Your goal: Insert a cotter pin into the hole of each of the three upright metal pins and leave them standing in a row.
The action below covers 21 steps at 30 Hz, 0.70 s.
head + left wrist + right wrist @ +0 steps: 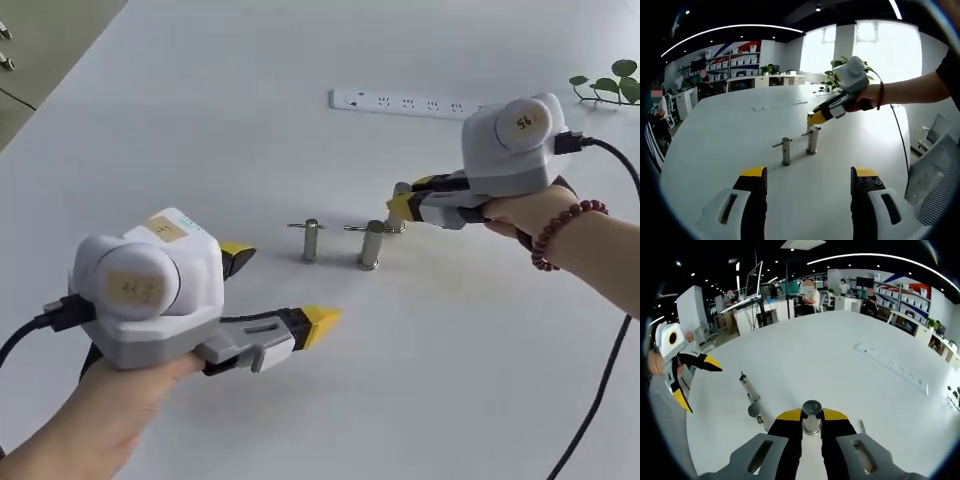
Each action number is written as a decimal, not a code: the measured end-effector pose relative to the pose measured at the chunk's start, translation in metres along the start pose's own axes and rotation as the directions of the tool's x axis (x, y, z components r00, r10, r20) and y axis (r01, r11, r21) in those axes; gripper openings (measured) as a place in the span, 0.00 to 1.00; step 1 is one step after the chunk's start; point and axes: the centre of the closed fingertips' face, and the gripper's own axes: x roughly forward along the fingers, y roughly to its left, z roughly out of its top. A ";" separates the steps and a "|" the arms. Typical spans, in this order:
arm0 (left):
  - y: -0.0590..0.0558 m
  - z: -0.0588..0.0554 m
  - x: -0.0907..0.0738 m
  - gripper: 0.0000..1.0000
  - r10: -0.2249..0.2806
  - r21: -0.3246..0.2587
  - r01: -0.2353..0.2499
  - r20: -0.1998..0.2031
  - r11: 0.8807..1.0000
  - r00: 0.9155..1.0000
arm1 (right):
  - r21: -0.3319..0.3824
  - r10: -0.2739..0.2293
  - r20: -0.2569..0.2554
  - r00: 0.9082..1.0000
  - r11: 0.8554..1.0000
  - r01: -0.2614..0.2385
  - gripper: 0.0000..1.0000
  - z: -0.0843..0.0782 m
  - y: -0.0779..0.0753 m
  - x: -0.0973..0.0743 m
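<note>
Our right claw point(812, 426) pinches a short silver metal pin point(811, 411) near its top; the pin stands upright on the white desk point(200, 130). We can't tell whether it carries a cotter. Beside it in a row stand the middle pin point(371, 245) and the far pin point(310, 241), each upright with a thin wire cotter pin point(355, 228) crossing near its top. Our left claw point(280, 288) is spread wide, holding nothing, above the desk and apart from the row. A white power strip point(400, 102) lies beyond the pins, and a green plant point(610, 85) sits at the desk edge.
</note>
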 end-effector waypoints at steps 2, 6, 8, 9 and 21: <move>-0.001 0.001 0.000 0.67 0.000 0.002 0.000 0.000 1.000 1.000 | 0.004 -0.005 0.003 1.000 1.000 0.005 0.08 -0.003 -0.004 -0.005; -0.004 0.001 -0.001 0.67 0.001 0.005 -0.001 0.000 1.000 1.000 | 0.006 -0.007 0.001 1.000 1.000 0.007 0.08 -0.010 -0.001 -0.015; -0.005 0.002 -0.002 0.67 0.001 0.007 -0.001 0.001 1.000 1.000 | 0.003 -0.007 0.000 1.000 1.000 0.007 0.08 -0.012 0.002 -0.018; -0.005 0.003 -0.002 0.67 0.001 0.008 -0.001 0.002 1.000 1.000 | 0.003 -0.006 0.001 1.000 1.000 0.006 0.08 -0.013 0.005 -0.022; -0.008 0.004 -0.007 0.67 0.010 0.012 -0.010 0.007 1.000 1.000 | -0.030 0.020 -0.003 1.000 0.999 -0.020 0.08 -0.024 0.033 -0.040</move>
